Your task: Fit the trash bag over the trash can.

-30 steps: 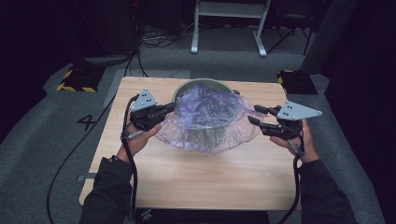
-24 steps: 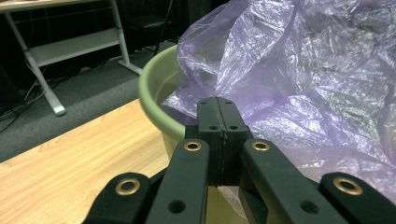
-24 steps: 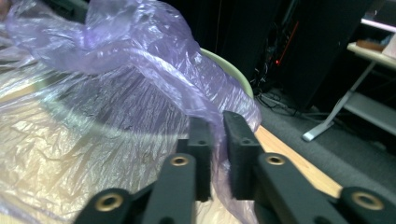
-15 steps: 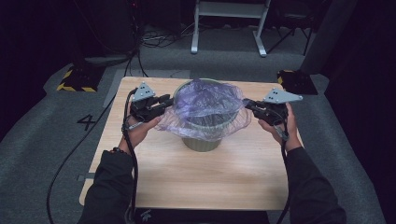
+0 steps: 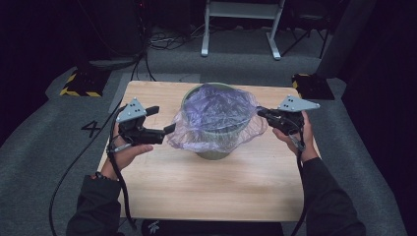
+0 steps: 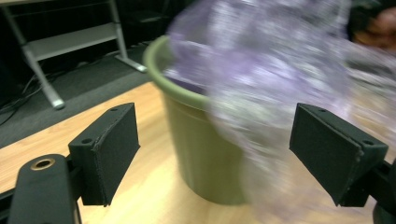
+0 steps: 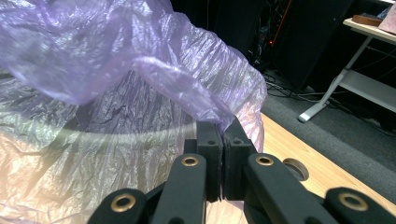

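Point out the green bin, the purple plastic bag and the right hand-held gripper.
green bin (image 6: 196, 154): left gripper view, on its bare side wall.
purple plastic bag (image 5: 216, 115): high view, on the film spread over the bin's mouth.
right hand-held gripper (image 7: 220, 140): right gripper view, between its closed fingertips pinching the bag.

wooden table (image 5: 206, 191), grey floor (image 5: 44, 147), metal stand (image 5: 241, 10)

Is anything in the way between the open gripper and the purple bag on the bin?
Nothing visible is. The left gripper, jaws just opened, sits right beside the purple bag over the green bin. The right gripper pinches its other side.
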`<state>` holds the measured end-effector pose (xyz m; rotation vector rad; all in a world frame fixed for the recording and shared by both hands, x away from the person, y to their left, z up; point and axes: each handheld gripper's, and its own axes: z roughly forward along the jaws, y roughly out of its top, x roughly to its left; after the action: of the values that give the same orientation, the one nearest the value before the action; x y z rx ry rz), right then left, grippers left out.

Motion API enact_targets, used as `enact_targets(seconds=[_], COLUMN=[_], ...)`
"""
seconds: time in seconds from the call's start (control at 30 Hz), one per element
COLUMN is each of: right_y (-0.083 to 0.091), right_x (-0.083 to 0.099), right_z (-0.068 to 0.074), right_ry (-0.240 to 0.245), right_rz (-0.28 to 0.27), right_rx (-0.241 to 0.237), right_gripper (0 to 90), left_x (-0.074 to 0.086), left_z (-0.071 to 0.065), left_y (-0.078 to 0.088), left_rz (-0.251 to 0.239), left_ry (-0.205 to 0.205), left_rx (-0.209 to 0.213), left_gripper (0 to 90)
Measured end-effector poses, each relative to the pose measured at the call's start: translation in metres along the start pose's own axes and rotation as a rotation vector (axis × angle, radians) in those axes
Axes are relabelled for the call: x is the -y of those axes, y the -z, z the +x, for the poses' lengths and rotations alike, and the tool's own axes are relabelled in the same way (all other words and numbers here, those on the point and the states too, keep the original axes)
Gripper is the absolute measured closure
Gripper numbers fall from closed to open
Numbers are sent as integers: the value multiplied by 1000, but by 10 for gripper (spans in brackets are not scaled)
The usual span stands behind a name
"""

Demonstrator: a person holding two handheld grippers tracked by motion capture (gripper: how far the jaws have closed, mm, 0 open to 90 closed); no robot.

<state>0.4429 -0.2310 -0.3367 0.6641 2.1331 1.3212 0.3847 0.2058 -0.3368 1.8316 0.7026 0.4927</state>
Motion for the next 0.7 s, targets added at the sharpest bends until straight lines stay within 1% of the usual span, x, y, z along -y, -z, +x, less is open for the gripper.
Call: enact_targets(seconds=[0.03, 0.07, 0.1, 0.13, 0.17, 0.2, 0.23, 0.27, 0.3, 0.33, 0.37, 0.4, 0.43, 0.47, 0.5, 0.53, 0.63, 0.67, 0.7], right_y=[0, 1, 1, 2, 2, 3, 3, 3, 4, 4, 4, 5, 5, 6, 5, 5, 4, 4, 3], right_x=[0, 0, 0, 1, 1, 2, 3, 4, 6, 7, 9, 11, 13, 15, 17, 20, 27, 29, 31], right_z=[0, 1, 2, 3, 3, 3, 3, 2, 1, 1, 1, 1, 2, 2, 2, 2, 3, 4, 5], right_ry=[1, 2, 5, 8, 10, 10, 9, 3, -9, -12, -12, -14, -16, -17, -18, -20, -36, -42, -44], right_rz=[0, 2, 4, 4, 4, 4, 5, 3, 3, 5, 4, 4, 6, 6, 5, 9, 18, 21, 22], right_rx=[-1, -3, -4, -5, -7, -7, -4, -6, -16, -17, -18, -22, -27, -31, -34, -34, -40, -42, -43], right_gripper=[888, 886, 885, 883, 881, 880, 880, 880, 878, 878, 878, 878, 878, 878, 878, 878, 878, 879, 879], left_x=[1, 2, 2, 2, 1, 1, 1, 1, 2, 3, 5, 7, 9, 12, 14, 16, 21, 23, 24], left_z=[-5, -13, -17, -21, -23, -24, -23, -21, -20, -19, -19, -19, -19, -21, -21, -21, -21, -22, -22], left_y=[-1, -3, -5, -8, -11, -14, -17, -22, -24, -26, -28, -29, -30, -32, -34, -36, -41, -42, -43], left_rz=[8, 15, 21, 40, 53, 57, 64, 76, 84, 97, 103, 107, 112, 114, 123, 129, 132, 125, 119], left_ry=[-10, -32, -46, -57, -65, -69, -72, -68, -63, -63, -61, -62, -74, -89, -92, -92, -85, -82, -83], left_rx=[16, 46, 43, 23, 13, 15, 14, 16, 26, 25, 21, 41, 50, 34, 27, 34, 28, 29, 21], left_gripper=[152, 153, 153, 156, 166, 181, 213, 284, 329, 369, 450, 481, 527, 562, 581, 625, 631, 634, 617])
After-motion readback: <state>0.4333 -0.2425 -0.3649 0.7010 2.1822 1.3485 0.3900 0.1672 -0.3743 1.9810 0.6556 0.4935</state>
